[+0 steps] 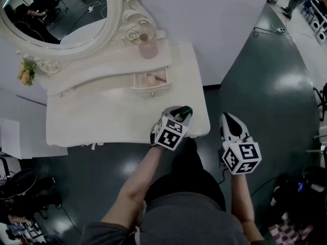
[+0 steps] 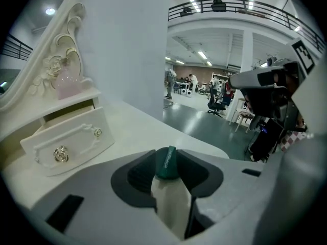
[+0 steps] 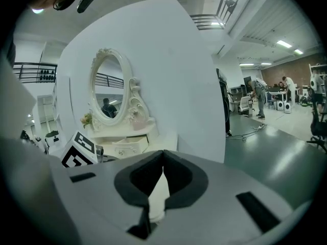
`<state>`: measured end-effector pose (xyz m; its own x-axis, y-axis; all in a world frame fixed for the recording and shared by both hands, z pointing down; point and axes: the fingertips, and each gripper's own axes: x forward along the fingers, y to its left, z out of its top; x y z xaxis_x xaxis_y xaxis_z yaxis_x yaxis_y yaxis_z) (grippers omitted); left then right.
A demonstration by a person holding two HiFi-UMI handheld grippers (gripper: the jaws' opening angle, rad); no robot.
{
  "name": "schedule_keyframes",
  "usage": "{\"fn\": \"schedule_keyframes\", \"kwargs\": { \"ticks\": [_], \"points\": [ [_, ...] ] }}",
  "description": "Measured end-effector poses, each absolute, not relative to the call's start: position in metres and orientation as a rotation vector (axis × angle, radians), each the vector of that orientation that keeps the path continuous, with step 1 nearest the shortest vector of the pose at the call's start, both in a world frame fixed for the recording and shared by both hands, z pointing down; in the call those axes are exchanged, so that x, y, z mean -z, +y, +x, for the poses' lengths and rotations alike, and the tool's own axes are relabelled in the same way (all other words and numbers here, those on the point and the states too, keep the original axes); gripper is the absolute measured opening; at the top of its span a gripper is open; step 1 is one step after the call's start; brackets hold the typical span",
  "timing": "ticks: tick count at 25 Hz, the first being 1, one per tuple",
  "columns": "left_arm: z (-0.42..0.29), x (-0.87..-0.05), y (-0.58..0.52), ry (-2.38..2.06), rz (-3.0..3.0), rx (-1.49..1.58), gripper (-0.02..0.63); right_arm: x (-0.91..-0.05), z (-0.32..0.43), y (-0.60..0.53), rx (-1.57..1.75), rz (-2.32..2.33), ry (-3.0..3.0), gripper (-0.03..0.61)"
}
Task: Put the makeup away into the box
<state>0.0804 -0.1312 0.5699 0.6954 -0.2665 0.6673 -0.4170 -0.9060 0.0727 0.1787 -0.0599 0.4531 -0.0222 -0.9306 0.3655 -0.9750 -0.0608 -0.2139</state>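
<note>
My left gripper (image 1: 181, 112) hovers over the front right corner of the white dressing table (image 1: 102, 121). It is shut on a small green-capped makeup piece (image 2: 166, 162), whose green tip (image 1: 185, 110) pokes out between the black pads. The little drawer box (image 1: 149, 81) stands open at the back of the table and something pinkish lies inside; in the left gripper view the drawer box (image 2: 66, 139) is ahead to the left. My right gripper (image 1: 229, 119) is off the table's right edge over the floor, its jaws shut and empty (image 3: 162, 154).
An oval mirror (image 1: 56, 14) in a carved frame rises behind the drawer. A pink bottle (image 1: 148, 49) sits on the shelf above it, and yellow flowers (image 1: 26, 71) at the left. A white wall panel stands behind the table. Dark floor lies to the right.
</note>
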Motion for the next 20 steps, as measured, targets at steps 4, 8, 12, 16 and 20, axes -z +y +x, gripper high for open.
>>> {"fn": "schedule_keyframes", "kwargs": {
  "ticks": [4,8,12,16,20],
  "points": [
    [0.081,-0.578,-0.132,-0.528,2.663,-1.056,0.11,-0.455,0.181,-0.067,-0.648,2.11,-2.082,0.006],
    [0.081,-0.579,-0.13,-0.514,2.648,-1.091,0.097,-0.456,0.183,-0.072,-0.654,2.1,-2.087,0.006],
    [0.082,-0.578,-0.128,-0.506,2.658,-1.126,0.053,-0.456,0.185,-0.078,-0.654,2.086,-2.095,0.006],
    [0.084,-0.579,-0.128,-0.504,2.663,-1.133,0.03,-0.456,0.185,-0.084,-0.654,2.068,-2.11,0.006],
    [0.083,-0.576,-0.129,-0.52,2.675,-1.115,0.008,-0.456,0.184,-0.09,-0.656,2.044,-2.128,0.005]
  ]
}}
